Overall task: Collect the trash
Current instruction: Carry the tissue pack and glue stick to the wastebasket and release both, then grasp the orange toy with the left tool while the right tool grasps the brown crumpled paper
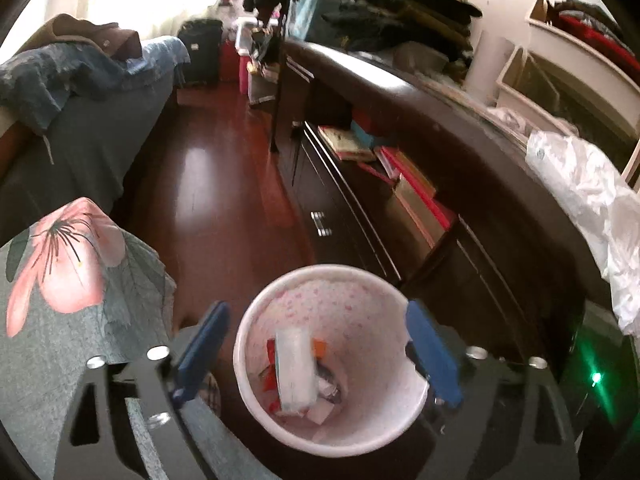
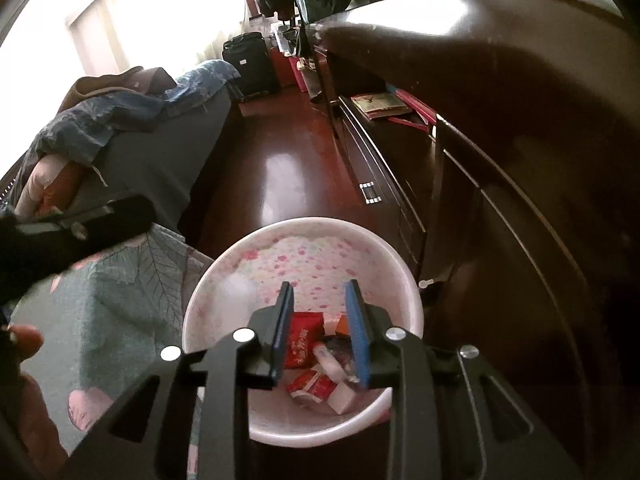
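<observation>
A white trash bin with a pink flower pattern (image 1: 276,420) stands on the dark red floor beside a dark cabinet. It holds a white packet (image 1: 295,368), red wrappers (image 2: 306,338) and other scraps. My left gripper (image 1: 316,316) is open above the bin, its blue fingers either side of the rim, empty. My right gripper (image 2: 320,292) is open over the bin (image 2: 216,280), nothing between its blue pads. A blurred white thing (image 2: 236,292) shows inside the bin at the left wall.
A dark cabinet (image 1: 460,184) with books runs along the right. A white plastic bag (image 1: 592,188) lies on its top. A grey flower-print cloth (image 1: 80,300) lies left of the bin. A bed with blue bedding (image 1: 80,120) is farther left.
</observation>
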Tool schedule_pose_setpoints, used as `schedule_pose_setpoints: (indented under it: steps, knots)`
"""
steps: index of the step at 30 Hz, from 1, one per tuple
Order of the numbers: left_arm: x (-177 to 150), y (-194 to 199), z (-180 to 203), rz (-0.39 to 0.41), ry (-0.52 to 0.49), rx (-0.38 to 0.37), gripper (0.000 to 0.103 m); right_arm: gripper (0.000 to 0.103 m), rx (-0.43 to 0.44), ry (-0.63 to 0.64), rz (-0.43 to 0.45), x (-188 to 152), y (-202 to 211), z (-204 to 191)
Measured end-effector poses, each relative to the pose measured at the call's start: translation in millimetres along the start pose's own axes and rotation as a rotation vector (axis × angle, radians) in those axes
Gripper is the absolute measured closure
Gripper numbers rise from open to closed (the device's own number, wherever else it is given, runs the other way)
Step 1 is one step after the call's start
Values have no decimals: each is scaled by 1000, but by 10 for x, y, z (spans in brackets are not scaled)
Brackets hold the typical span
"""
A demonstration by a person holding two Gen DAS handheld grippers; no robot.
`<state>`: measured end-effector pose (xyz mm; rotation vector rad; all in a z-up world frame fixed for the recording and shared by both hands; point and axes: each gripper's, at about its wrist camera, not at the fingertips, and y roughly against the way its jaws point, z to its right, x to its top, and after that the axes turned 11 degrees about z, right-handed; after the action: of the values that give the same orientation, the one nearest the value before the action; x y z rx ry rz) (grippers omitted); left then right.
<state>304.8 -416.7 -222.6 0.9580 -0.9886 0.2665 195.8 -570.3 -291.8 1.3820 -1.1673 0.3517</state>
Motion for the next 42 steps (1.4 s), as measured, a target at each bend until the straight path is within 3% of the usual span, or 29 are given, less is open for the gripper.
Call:
schedule_pose_setpoints:
  steps: [10,18,20,28,31,36,39,42]
  knots:
    - [62,396,-143,59,12,64,12,63,15,11,2,-6,278,-138]
    - [-13,1086,-554,95,41,205,11,39,103,88,22,-62,745,-753]
    - [-88,1301,-734,95,63,248,10,33,144,117,13,-113,842,-982]
    - [-427,2062,-1722,79,169,484,6,29,325,285,-38,-433,1163,-2057]
    - [-583,2197,-2218,33,223,574,5,29,365,347,-48,-530,1250,-2399]
    - [-797,2101,-2805,-54,267,626,6,29,406,423,-46,-644,1369,-2839]
    - [-886,1968,-3025,-94,278,624,12,29,419,458,-52,-736,1407,-3040]
    - [-945,1875,-3123,-123,270,585,30,29,424,490,-70,-817,1370,-3211]
